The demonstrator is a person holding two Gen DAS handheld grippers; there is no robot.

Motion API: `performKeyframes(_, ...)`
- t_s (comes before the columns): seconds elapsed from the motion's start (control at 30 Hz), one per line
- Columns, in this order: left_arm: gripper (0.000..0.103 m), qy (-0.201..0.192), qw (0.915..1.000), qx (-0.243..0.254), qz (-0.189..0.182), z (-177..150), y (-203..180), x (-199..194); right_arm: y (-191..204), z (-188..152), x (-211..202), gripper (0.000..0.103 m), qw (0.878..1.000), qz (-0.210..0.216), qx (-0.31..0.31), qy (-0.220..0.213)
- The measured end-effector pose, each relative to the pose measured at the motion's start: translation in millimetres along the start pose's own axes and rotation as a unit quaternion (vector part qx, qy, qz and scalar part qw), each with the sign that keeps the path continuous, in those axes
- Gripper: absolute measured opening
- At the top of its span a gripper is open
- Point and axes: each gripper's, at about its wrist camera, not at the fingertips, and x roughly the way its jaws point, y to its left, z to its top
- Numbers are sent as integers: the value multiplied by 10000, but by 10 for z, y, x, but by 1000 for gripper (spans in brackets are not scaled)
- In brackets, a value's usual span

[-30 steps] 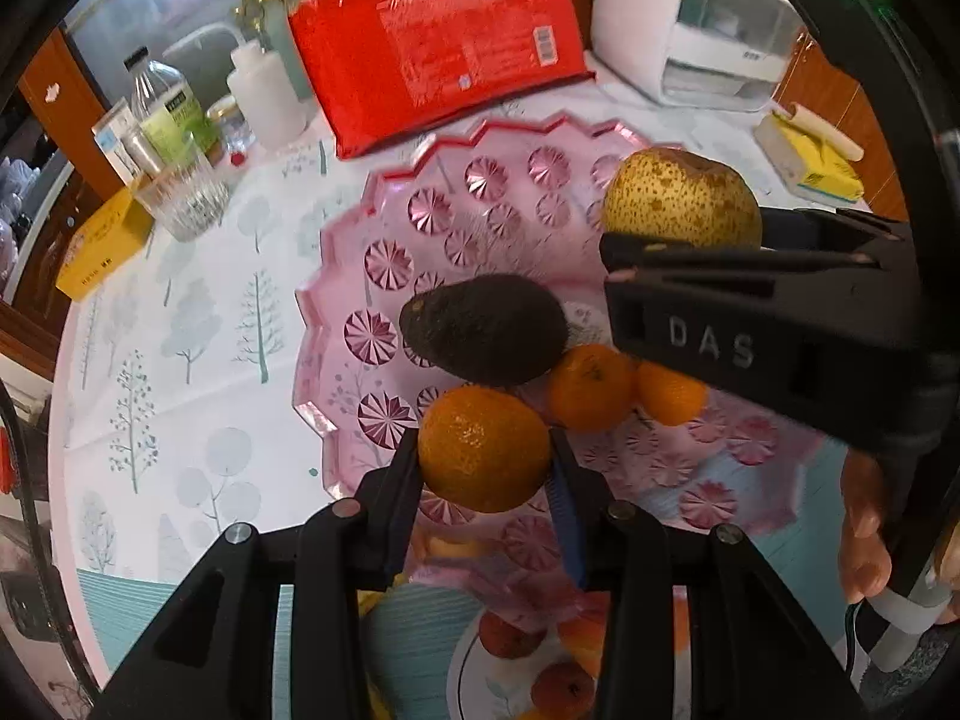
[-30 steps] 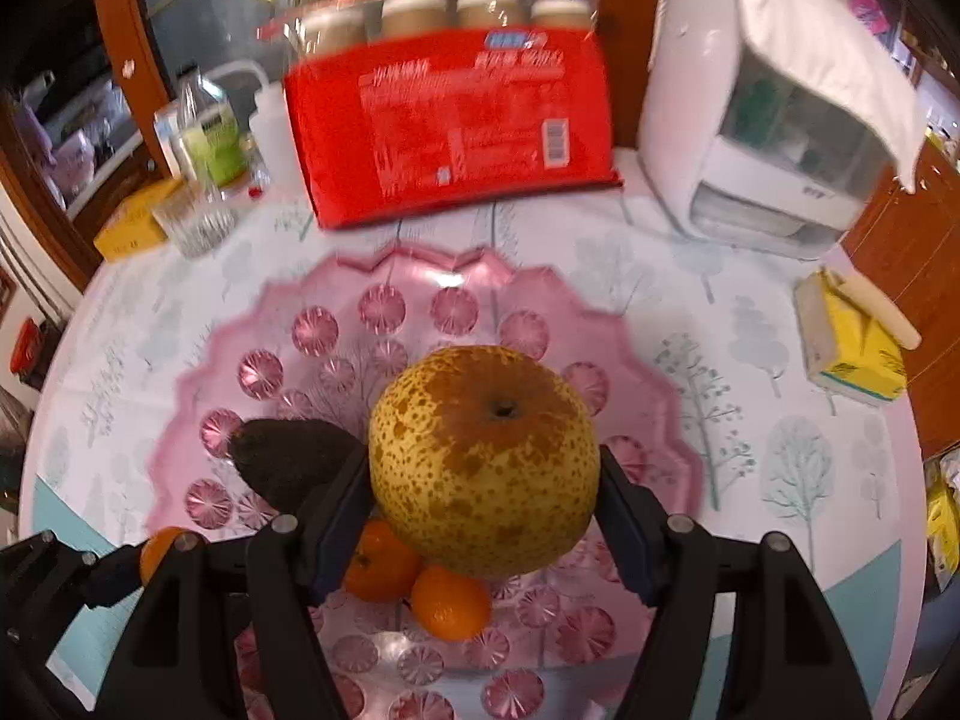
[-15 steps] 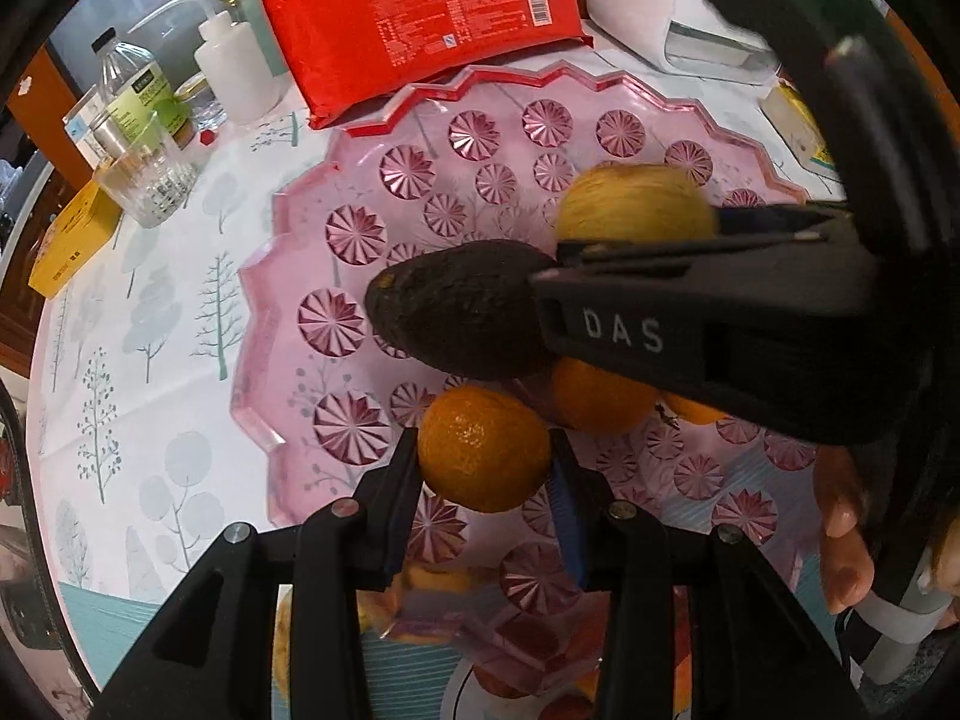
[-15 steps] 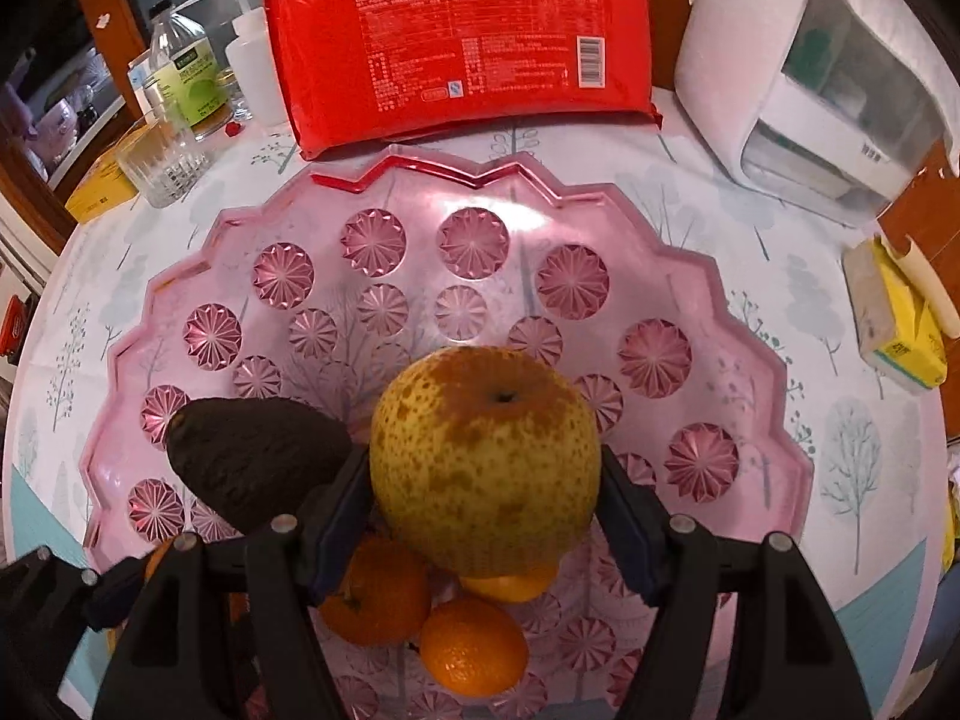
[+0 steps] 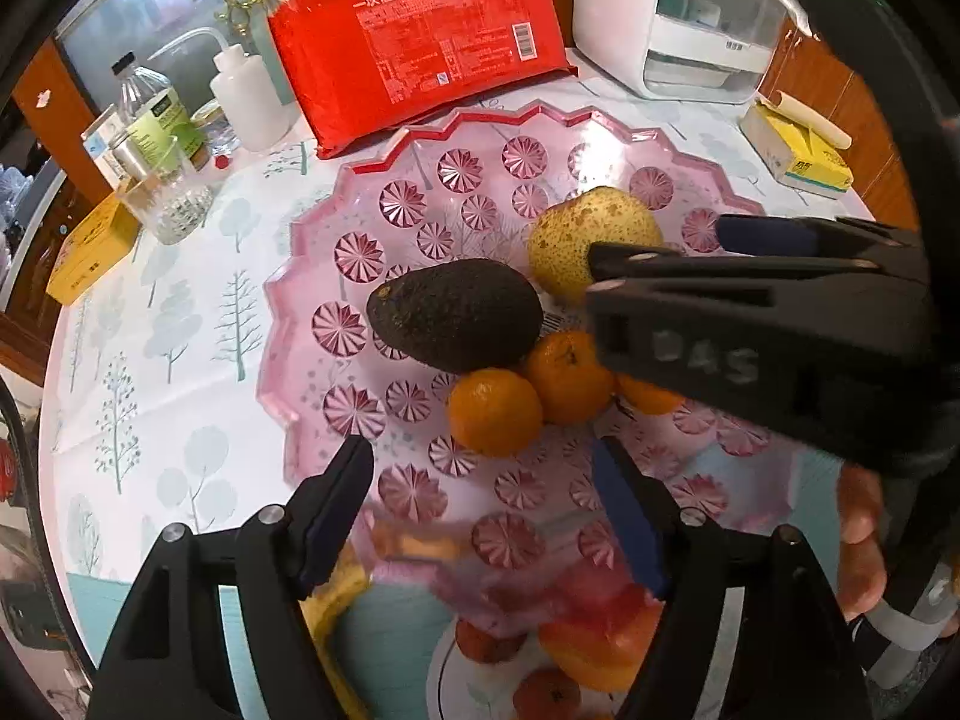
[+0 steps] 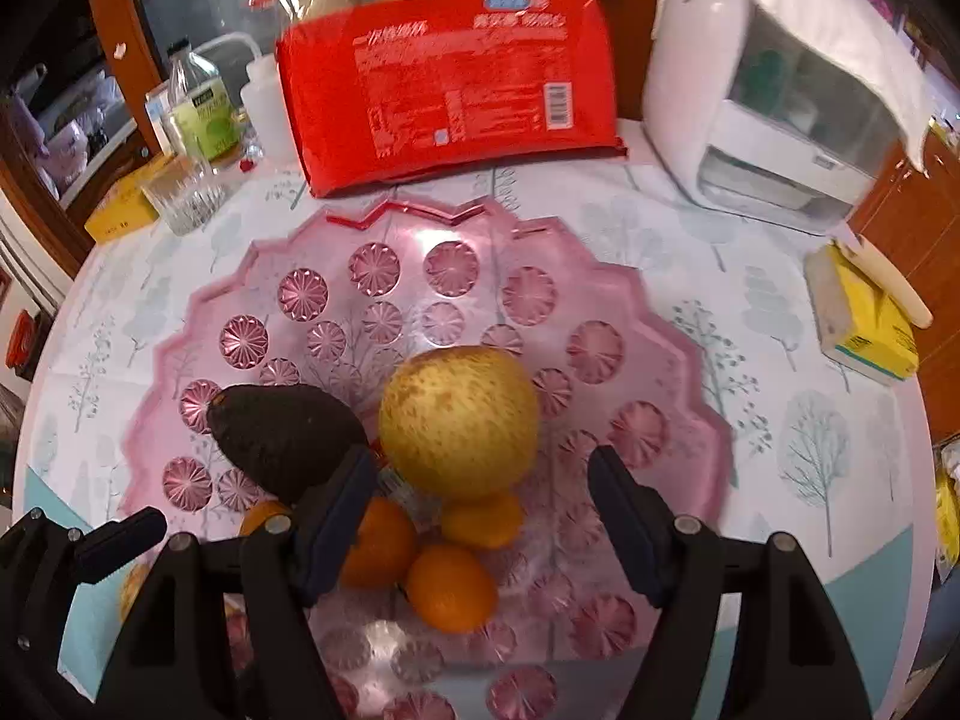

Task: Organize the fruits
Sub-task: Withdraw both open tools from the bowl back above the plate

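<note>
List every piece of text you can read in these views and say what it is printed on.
"一次性纸杯": white heading on the red paper-cup package.
"DAS": raised letters on the right gripper's black body, seen in the left wrist view, blurred.
The package's fine print, barcode digits and blue logo: too small.
Labels on the green-label bottle and yellow box: unreadable.

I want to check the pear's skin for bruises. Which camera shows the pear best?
The right wrist view: the pear sits whole and unobstructed. In the left wrist view the right gripper covers part of the pear.
</note>
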Motion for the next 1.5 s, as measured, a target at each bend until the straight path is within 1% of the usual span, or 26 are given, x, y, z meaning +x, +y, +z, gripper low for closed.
performKeyframes(0.13,74,-39,9998,-176,-97,-72,6,-169,-114,-91,-232,74,9998,45,152,-126)
performKeyframes(0.27,76,-141,9992,-335,-184,-202,-4,-426,-176,-218,-475,74,9995,64,191,-226)
performKeyframes(0.5,78,-315,9982,-441,-258,-476,-67,-844,-204,-512,-973,74,9986,114,154,-492)
performKeyframes(0.67,78,-477,9977,-436,-182,-734,-132,-1150,-213,-806,-1344,74,9974,266,198,-634)
performKeyframes(0.87,78,-674,9961,-559,-142,-1031,-163,-1515,-165,-1192,-1733,74,9964,333,53,-773)
performKeyframes(1.0,78,-827,9947,-597,-113,-1238,-222,-1741,-162,-1450,-1971,74,9954,241,-38,-923)
performKeyframes(1.13,78,-949,9938,-581,-33,-1394,-307,-1898,-221,-1640,-2131,74,9944,317,55,-1002)
performKeyframes(1.43,78,-1126,9921,-559,26,-1635,-492,-2077,-283,-1936,-2315,74,9927,251,7,-1176)
performKeyframes(1.5,78,-1154,9919,-531,32,-1680,-527,-2095,-273,-1997,-2324,74,9927,167,-34,-1198)
